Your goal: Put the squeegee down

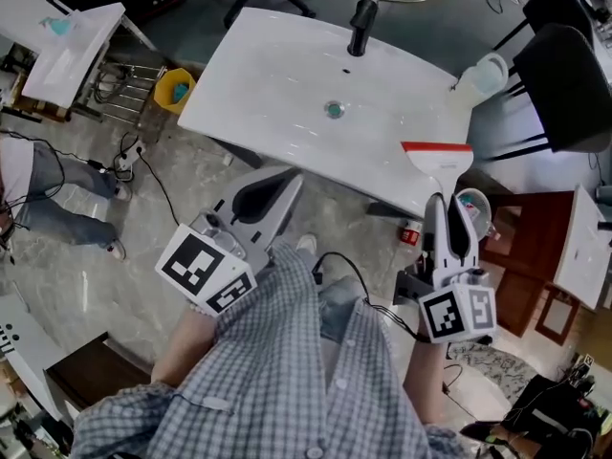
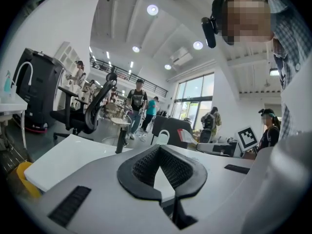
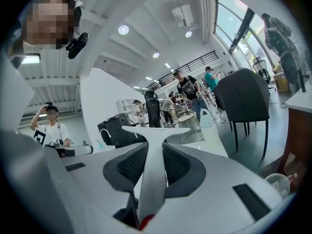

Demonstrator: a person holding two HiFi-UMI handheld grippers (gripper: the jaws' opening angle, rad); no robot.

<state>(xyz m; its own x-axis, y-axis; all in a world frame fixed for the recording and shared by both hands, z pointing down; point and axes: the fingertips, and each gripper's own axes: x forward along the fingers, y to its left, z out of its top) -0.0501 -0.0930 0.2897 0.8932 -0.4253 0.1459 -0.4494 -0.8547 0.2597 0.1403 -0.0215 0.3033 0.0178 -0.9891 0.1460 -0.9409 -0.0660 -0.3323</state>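
Observation:
The squeegee (image 1: 439,163) has a white handle and a red blade edge. It is held out level over the near right edge of the white sink top (image 1: 287,94). My right gripper (image 1: 449,220) is shut on its handle; in the right gripper view the white handle (image 3: 151,179) runs up between the dark pads to the wide head. My left gripper (image 1: 273,191) hovers off the sink top's near left edge. Its jaws meet at the tips with nothing between them, as the left gripper view (image 2: 158,152) shows.
A black faucet (image 1: 361,27) and a drain (image 1: 333,110) sit on the sink top, with a white jug (image 1: 483,75) at its right end. A black chair (image 1: 564,84), a wooden cabinet (image 1: 521,247) and a yellow bin (image 1: 174,90) stand around. Cables cross the floor.

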